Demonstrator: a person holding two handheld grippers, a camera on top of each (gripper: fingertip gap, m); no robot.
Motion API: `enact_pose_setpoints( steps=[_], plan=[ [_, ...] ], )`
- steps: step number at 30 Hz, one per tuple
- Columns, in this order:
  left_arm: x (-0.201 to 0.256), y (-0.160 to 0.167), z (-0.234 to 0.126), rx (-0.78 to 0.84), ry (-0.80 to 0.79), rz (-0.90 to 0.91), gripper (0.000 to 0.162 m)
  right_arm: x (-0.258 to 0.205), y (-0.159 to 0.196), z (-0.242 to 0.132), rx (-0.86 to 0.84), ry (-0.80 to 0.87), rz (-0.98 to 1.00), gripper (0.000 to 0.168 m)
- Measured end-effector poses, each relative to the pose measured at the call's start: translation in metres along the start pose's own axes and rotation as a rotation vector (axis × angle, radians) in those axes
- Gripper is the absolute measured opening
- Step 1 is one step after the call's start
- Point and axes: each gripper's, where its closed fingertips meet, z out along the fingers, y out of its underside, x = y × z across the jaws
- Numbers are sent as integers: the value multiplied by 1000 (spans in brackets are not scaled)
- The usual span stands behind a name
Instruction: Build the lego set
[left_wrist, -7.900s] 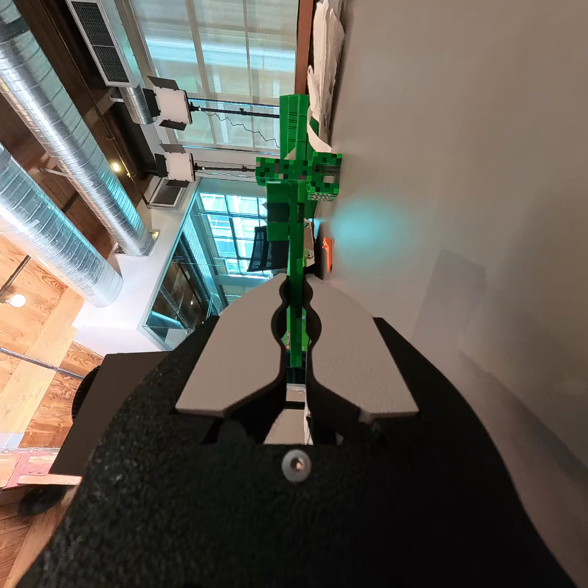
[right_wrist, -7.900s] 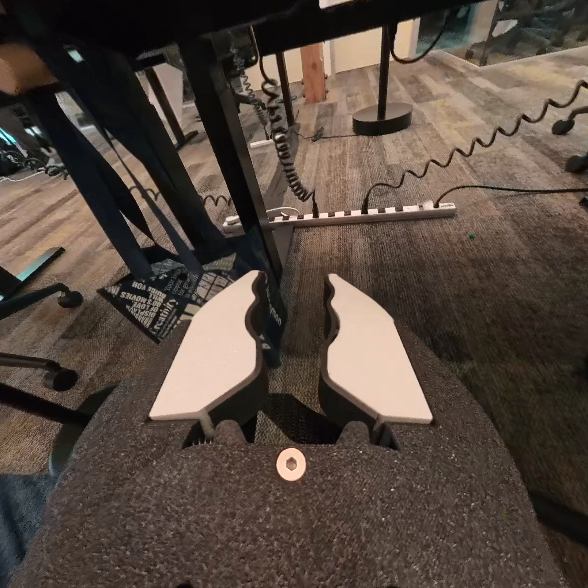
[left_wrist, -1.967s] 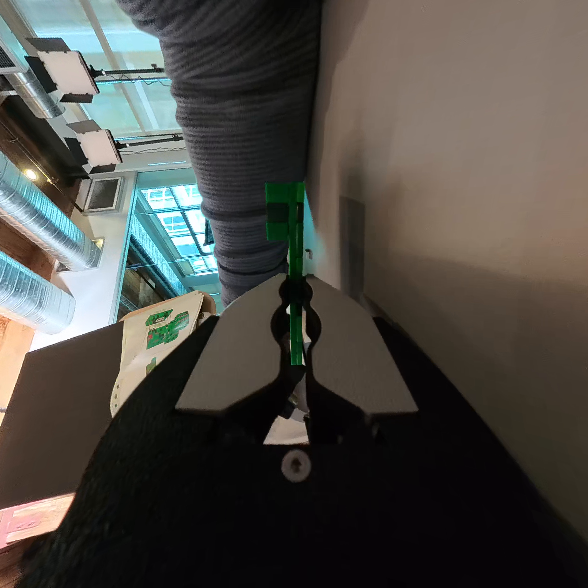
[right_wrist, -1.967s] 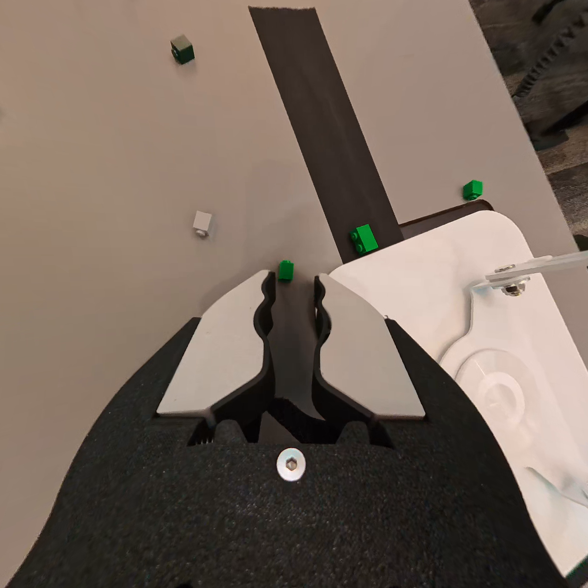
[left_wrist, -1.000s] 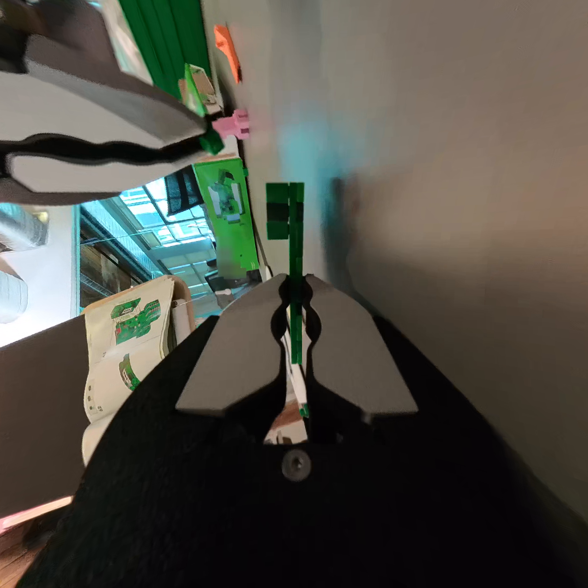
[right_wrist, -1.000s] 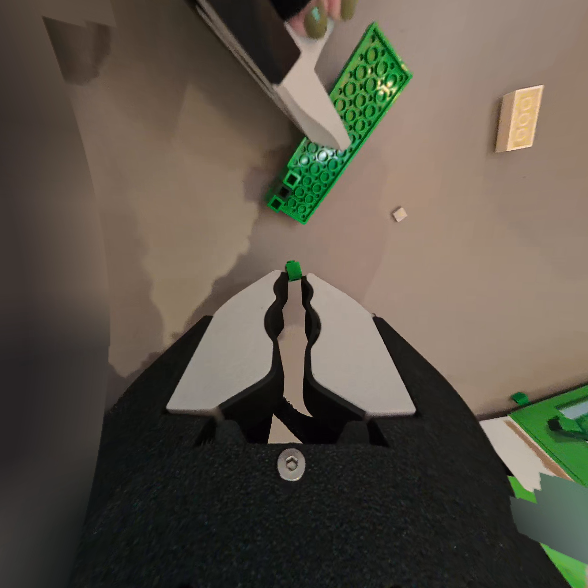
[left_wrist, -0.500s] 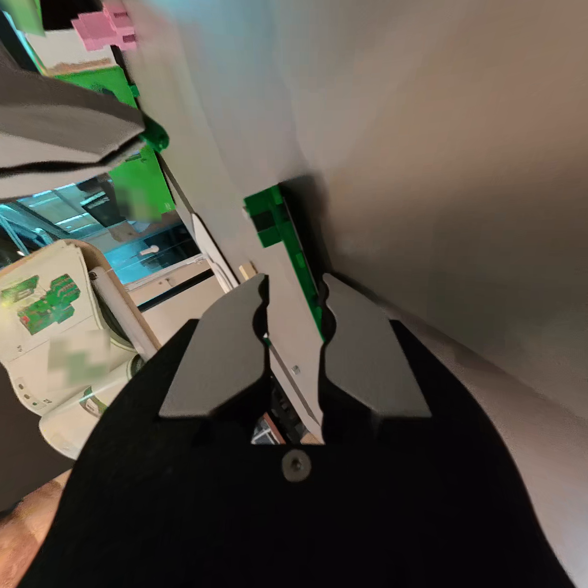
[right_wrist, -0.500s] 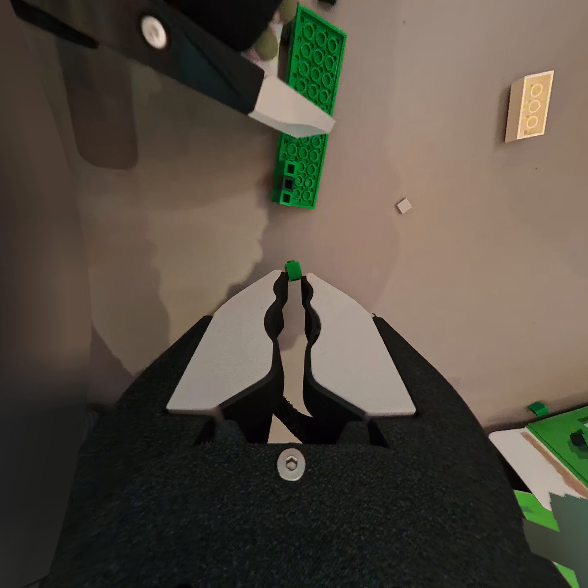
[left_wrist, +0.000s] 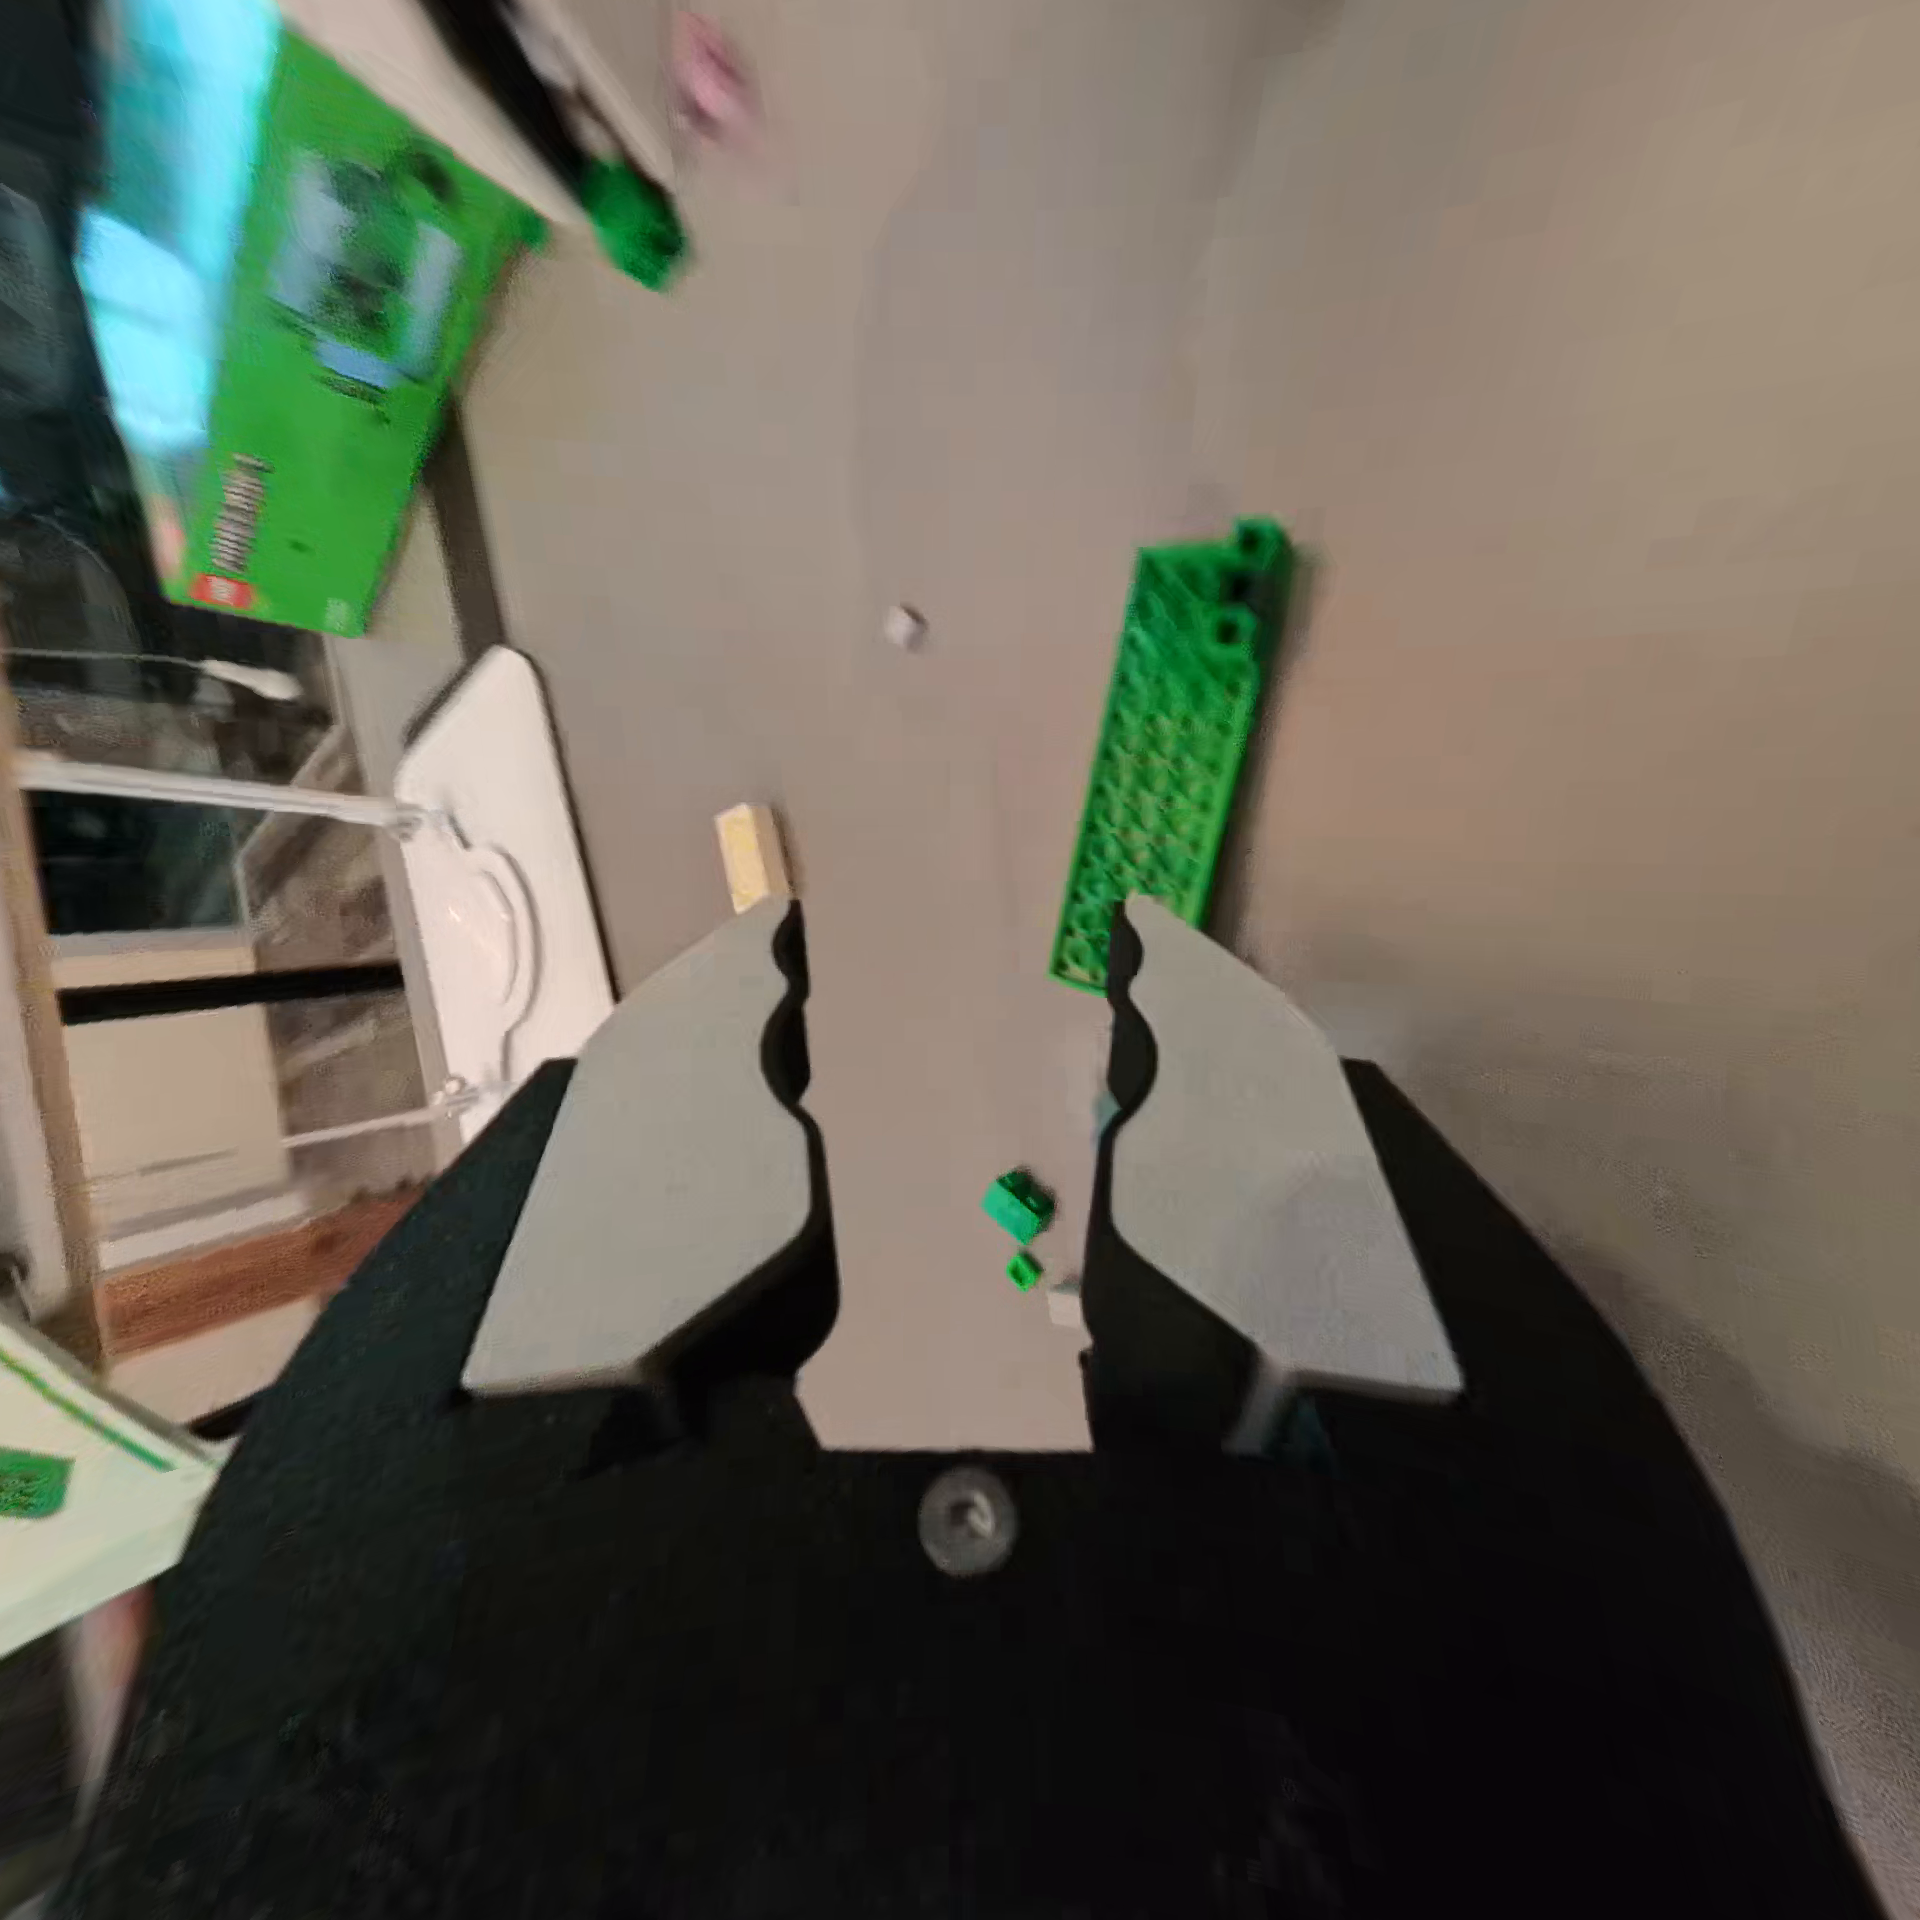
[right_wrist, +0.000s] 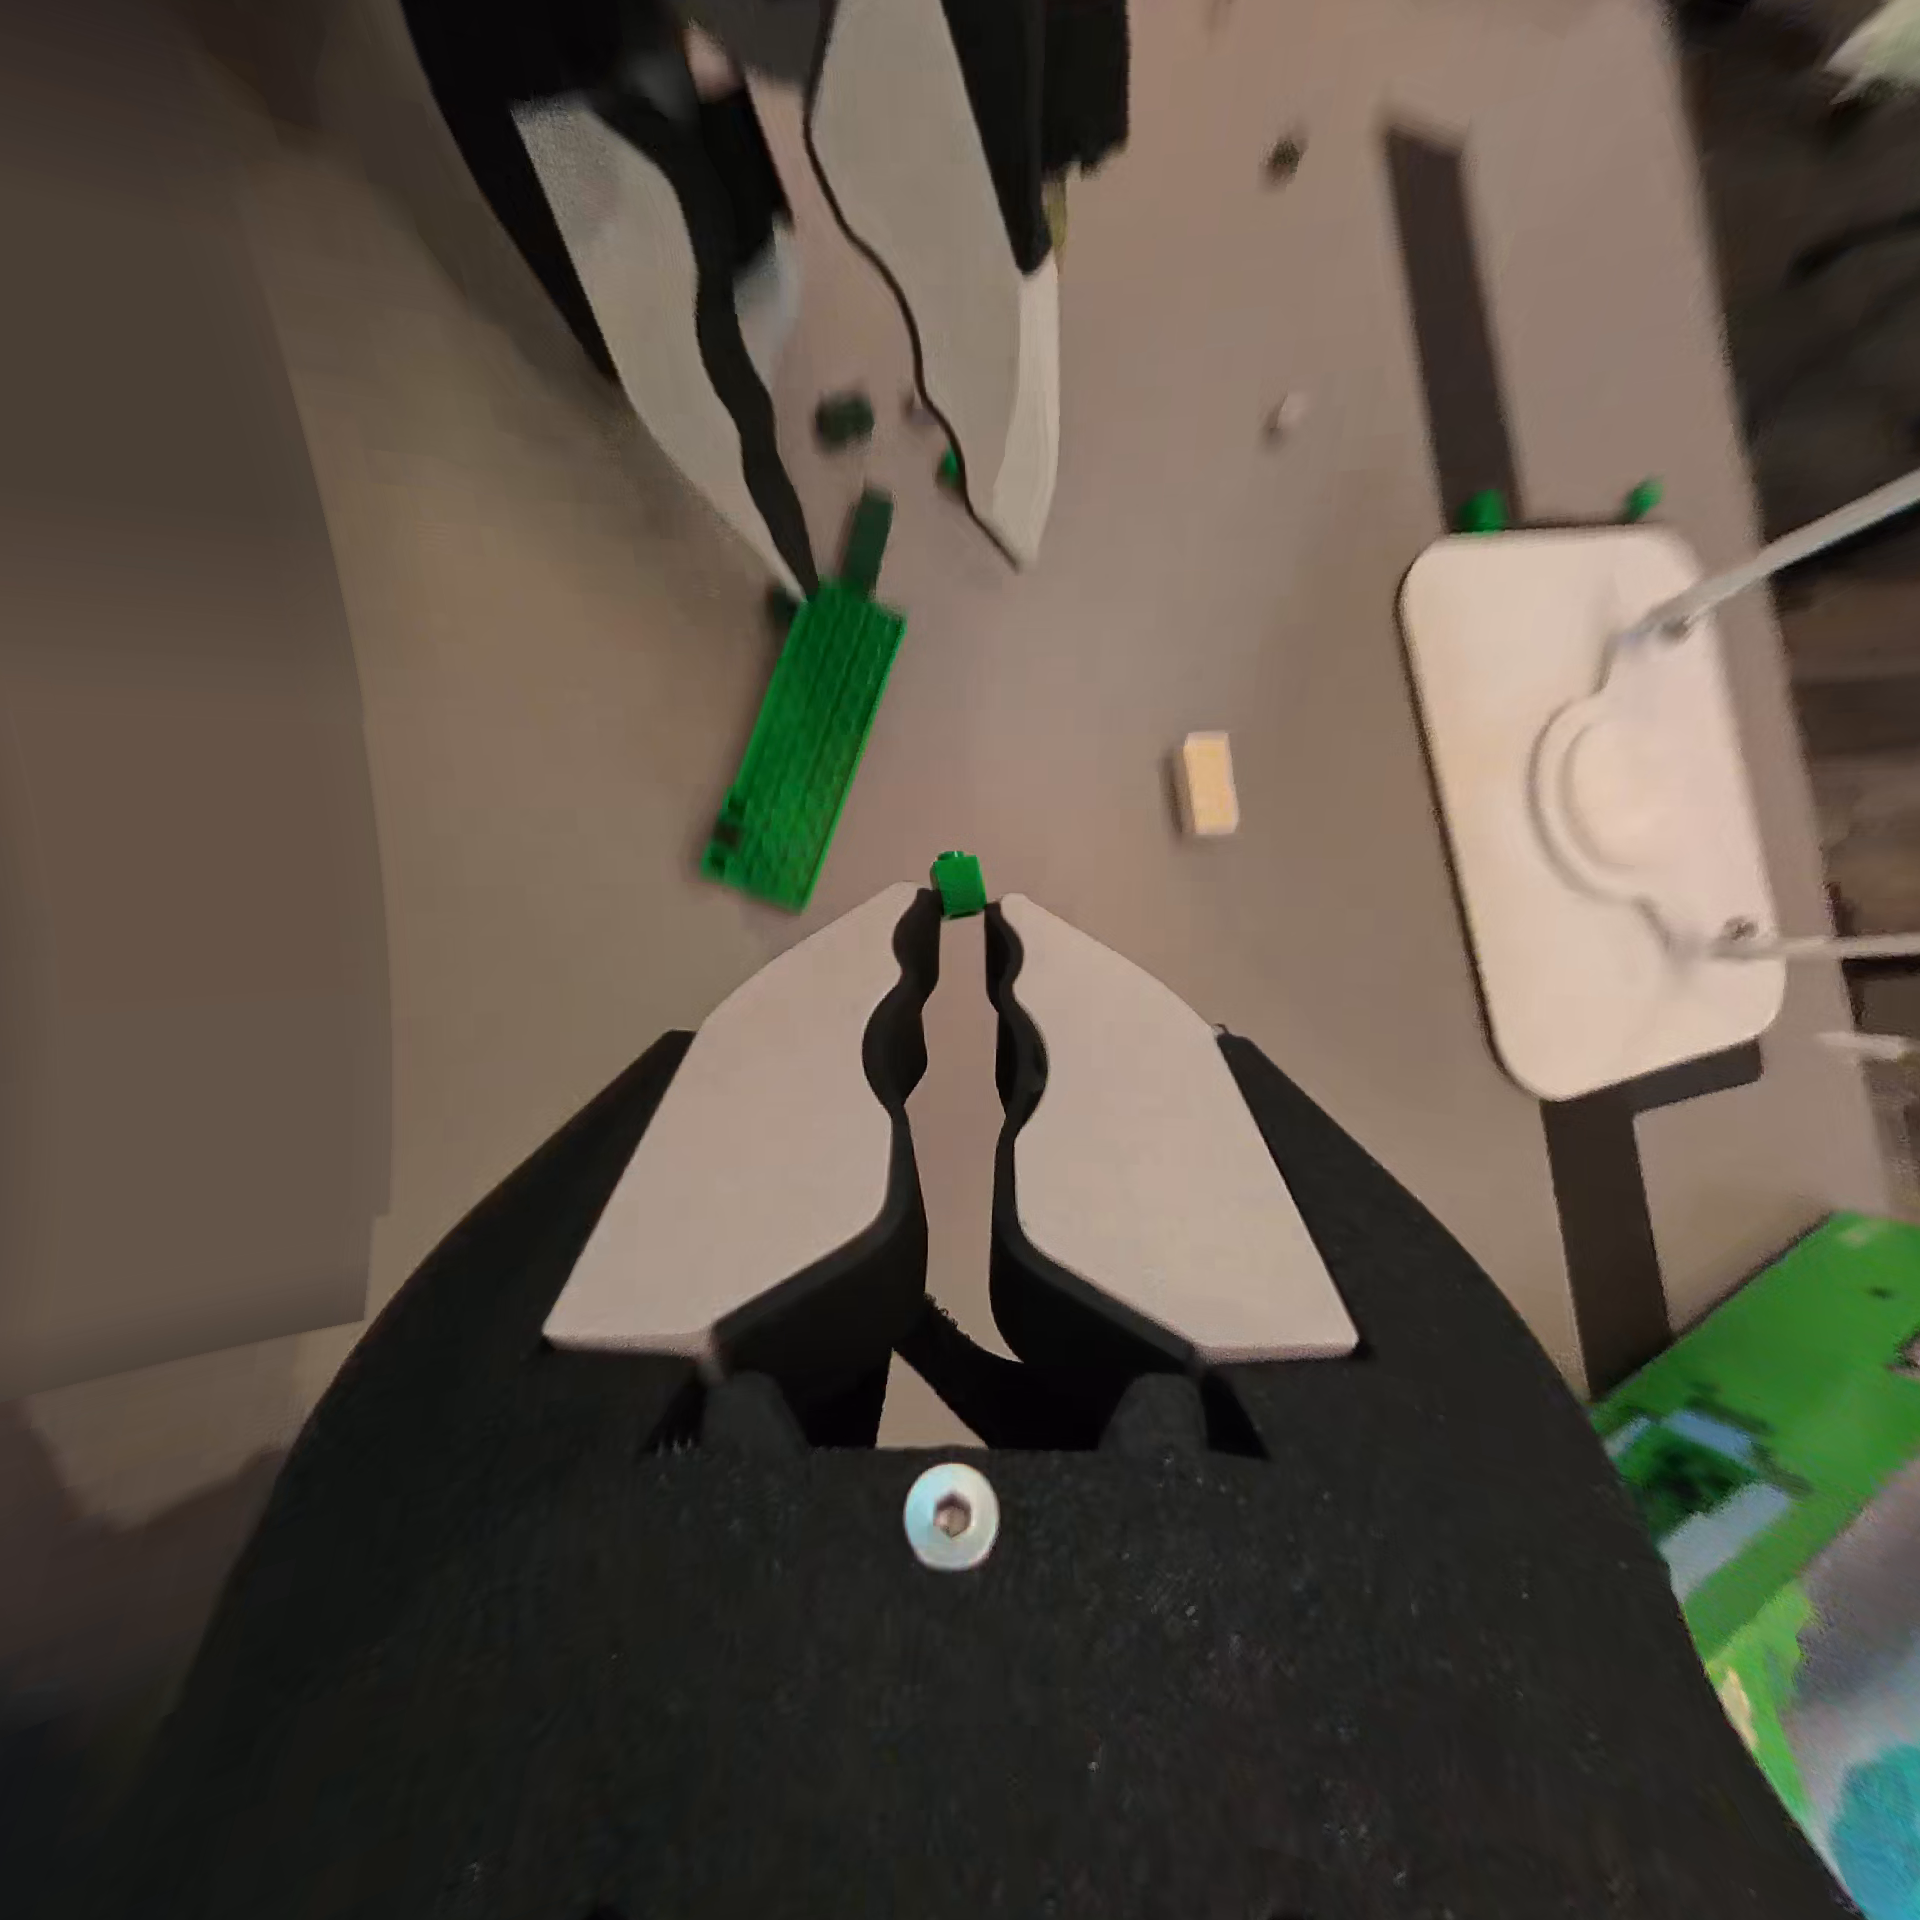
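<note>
A long green studded plate (left_wrist: 1174, 758) lies flat on the grey table, just beyond my left gripper's right finger; it also shows in the right wrist view (right_wrist: 805, 743). My left gripper (left_wrist: 958, 914) is open and empty above the table, and is seen from the right wrist view (right_wrist: 904, 566) hovering over the plate's far end. My right gripper (right_wrist: 958, 902) is shut on a small green brick (right_wrist: 956, 878), held above the table near the plate's near end. Two tiny green bricks (left_wrist: 1018, 1205) lie between the left fingers.
A tan brick (right_wrist: 1207, 781) and a tiny grey piece (left_wrist: 904, 627) lie loose on the table. A white stand base (right_wrist: 1590, 810) sits at the table's edge. The green set box (left_wrist: 312, 416) and a booklet (left_wrist: 62, 1486) are nearby. Small green pieces (right_wrist: 844, 419) lie farther off.
My left gripper opened, let go of the green plate and drew back; the plate now lies flat on the table. My right gripper still holds the small green brick.
</note>
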Motion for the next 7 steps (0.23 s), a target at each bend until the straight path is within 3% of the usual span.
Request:
enact_pose_setpoints(
  steps=[1,4,7],
  plan=[
    [-11,-7,-8,101,-29,-56,49,2,-13,-2,73,16,1,8],
    [-29,-43,-40,469,-52,-209,29,5,-42,-8,237,90,-74,8],
    [-38,-56,-58,584,-107,-250,21,1,-58,-9,307,120,-137,8]
  ],
)
